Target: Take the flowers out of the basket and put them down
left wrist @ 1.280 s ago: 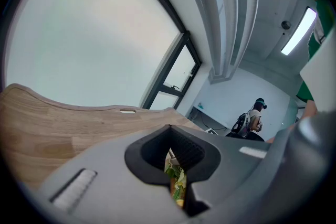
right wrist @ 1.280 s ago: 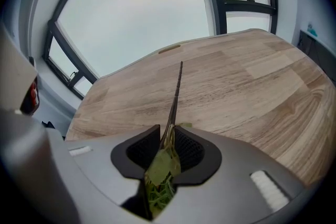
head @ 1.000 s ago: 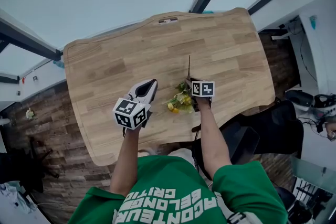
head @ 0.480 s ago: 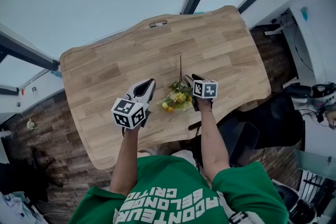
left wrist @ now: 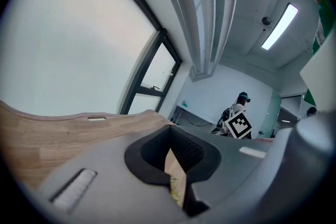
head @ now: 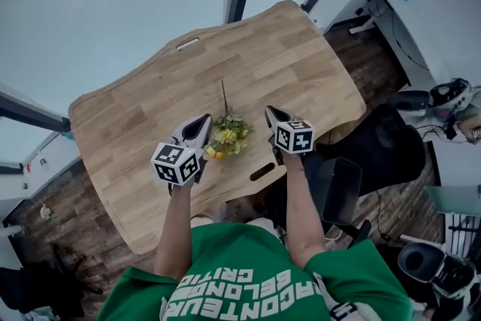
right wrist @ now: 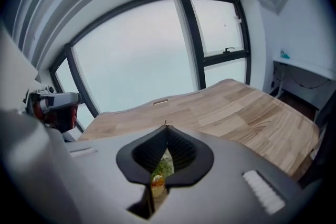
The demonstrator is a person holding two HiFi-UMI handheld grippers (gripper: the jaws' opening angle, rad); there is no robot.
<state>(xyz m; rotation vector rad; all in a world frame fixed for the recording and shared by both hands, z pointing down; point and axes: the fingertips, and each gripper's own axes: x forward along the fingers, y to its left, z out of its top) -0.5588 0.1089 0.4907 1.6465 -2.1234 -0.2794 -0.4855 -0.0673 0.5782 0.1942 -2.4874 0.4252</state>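
The flowers (head: 225, 137) lie on the wooden table (head: 285, 49) between my two grippers, the stem pointing away from me. My left gripper (head: 201, 121) is just beside the blossoms, jaws together on nothing. My right gripper (head: 269, 112) stands a little apart — jaws closed, empty too.

Both bare forearms reach forward from the body at 6 o'clock, side by side and apart. The left forearm (head: 174, 229) runs up toward 12 o'clock, and the left gripper (head: 200, 122) at its end tilts toward 1 o'clock, its jaws closed tip to tip. The right forearm (head: 299, 207) also runs up toward 12 o'clock. The right gripper (head: 270, 113) angles toward 11 o'clock, its jaws pressed together. The two gripper noses lean toward each other without touching.
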